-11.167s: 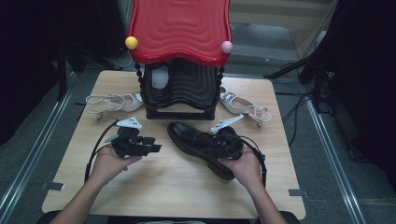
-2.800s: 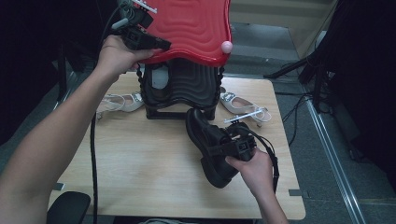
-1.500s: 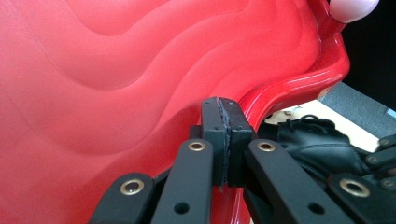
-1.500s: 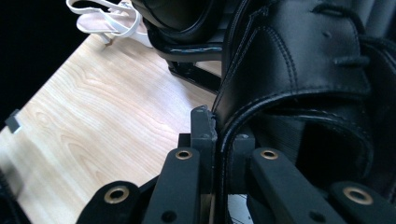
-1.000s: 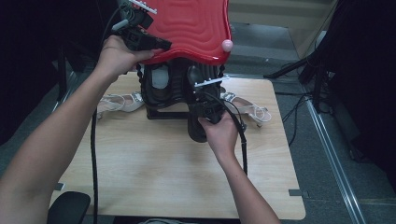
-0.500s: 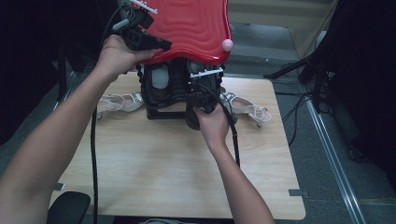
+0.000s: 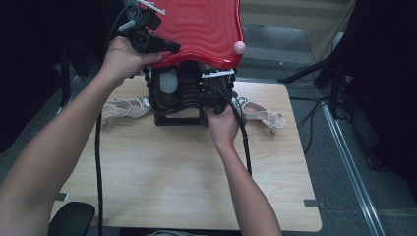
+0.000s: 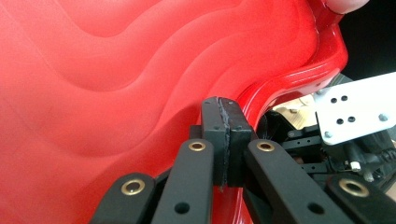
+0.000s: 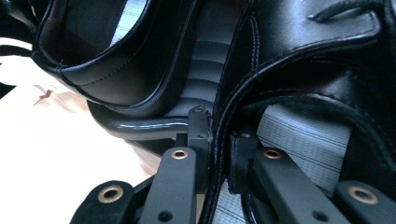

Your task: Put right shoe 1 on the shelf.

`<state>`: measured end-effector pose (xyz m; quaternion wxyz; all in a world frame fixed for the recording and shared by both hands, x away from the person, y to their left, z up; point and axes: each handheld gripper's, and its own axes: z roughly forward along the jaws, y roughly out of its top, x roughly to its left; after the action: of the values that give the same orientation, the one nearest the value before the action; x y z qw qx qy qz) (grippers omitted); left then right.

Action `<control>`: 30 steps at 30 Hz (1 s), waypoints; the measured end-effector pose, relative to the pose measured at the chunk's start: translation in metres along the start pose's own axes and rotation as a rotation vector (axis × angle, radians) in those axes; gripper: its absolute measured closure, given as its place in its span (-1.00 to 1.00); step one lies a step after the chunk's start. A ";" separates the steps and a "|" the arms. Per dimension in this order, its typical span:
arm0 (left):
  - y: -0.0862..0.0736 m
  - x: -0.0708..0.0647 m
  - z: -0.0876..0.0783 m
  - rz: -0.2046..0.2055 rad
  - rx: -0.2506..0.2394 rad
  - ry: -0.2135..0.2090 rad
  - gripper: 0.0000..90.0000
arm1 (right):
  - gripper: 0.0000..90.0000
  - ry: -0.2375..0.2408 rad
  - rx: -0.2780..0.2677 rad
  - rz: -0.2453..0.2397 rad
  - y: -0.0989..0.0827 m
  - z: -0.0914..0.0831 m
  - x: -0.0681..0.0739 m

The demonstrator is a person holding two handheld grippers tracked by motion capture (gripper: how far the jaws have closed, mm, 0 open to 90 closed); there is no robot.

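Two grippers at work | left gripper point(image 7: 164, 45), upper left, jaws pressed together at red lid point(image 7: 201, 27) | right gripper point(image 9: 217, 140), center, jaws easing apart around black shoe point(image 9: 299, 56) rim, apparently inside black rack point(image 7: 177, 93)

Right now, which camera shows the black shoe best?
The right gripper view: the black shoe is close up, its leather edge between the right tool pads. In the high view it is mostly hidden under the red lid. The left gripper view faces that lid.
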<state>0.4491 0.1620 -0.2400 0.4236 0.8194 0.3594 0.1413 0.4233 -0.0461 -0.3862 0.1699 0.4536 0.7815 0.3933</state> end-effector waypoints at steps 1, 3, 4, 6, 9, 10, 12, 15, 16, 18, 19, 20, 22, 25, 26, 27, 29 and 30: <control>0.000 0.000 0.000 -0.001 -0.001 0.001 1.00 | 0.87 -0.005 0.004 -0.003 0.001 0.001 0.001; -0.001 0.000 0.000 -0.001 -0.004 0.003 1.00 | 0.83 -0.012 0.013 -0.010 0.001 0.003 0.003; -0.001 0.000 0.000 -0.001 -0.005 0.003 1.00 | 0.80 -0.017 0.019 -0.014 0.002 0.003 0.005; -0.001 0.000 0.000 -0.009 -0.006 -0.002 1.00 | 0.76 -0.010 0.022 -0.013 0.002 0.004 0.005; -0.001 0.000 0.000 -0.003 -0.007 0.003 1.00 | 0.72 0.009 0.027 -0.008 0.003 0.003 0.002; -0.001 0.000 0.000 -0.002 -0.008 0.004 1.00 | 0.69 0.014 0.023 -0.005 0.003 0.002 0.001; -0.001 -0.001 0.000 -0.006 -0.010 0.004 1.00 | 0.64 0.038 0.029 0.007 0.003 0.002 -0.001; -0.001 0.000 0.000 -0.015 -0.006 0.000 1.00 | 0.60 0.061 0.041 0.015 0.003 -0.001 0.000; -0.001 0.000 0.000 -0.015 -0.005 0.001 1.00 | 0.58 0.060 0.038 0.006 0.003 -0.002 0.000; -0.001 0.000 0.000 -0.016 -0.006 0.002 1.00 | 0.56 0.062 0.030 0.001 0.003 -0.006 0.002; -0.001 0.000 0.000 -0.015 -0.004 0.001 1.00 | 0.56 0.067 0.027 0.003 0.004 -0.009 0.003; -0.001 0.000 0.000 -0.015 -0.004 0.002 1.00 | 0.56 0.073 0.027 0.000 0.004 -0.011 0.004; -0.001 0.000 0.000 -0.015 -0.004 0.002 1.00 | 0.59 0.074 0.025 -0.012 0.004 -0.018 0.006; 0.000 0.000 0.001 -0.024 -0.006 0.005 1.00 | 0.67 0.085 0.016 -0.011 0.002 -0.030 0.006; 0.000 0.000 0.001 -0.024 -0.006 0.005 1.00 | 0.75 0.093 0.012 -0.007 0.001 -0.035 0.005; 0.000 -0.001 0.001 -0.024 -0.007 0.006 1.00 | 0.80 0.104 0.009 0.000 0.000 -0.039 0.005; -0.001 0.000 0.000 -0.020 -0.005 0.005 1.00 | 0.91 0.137 0.009 0.007 -0.003 -0.047 0.004; -0.001 0.000 0.000 -0.020 -0.006 0.005 1.00 | 0.92 0.150 0.011 0.012 -0.005 -0.050 0.004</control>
<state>0.4485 0.1619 -0.2408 0.4264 0.8143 0.3681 0.1402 0.3876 -0.0673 -0.3578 0.1060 0.4284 0.7914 0.4230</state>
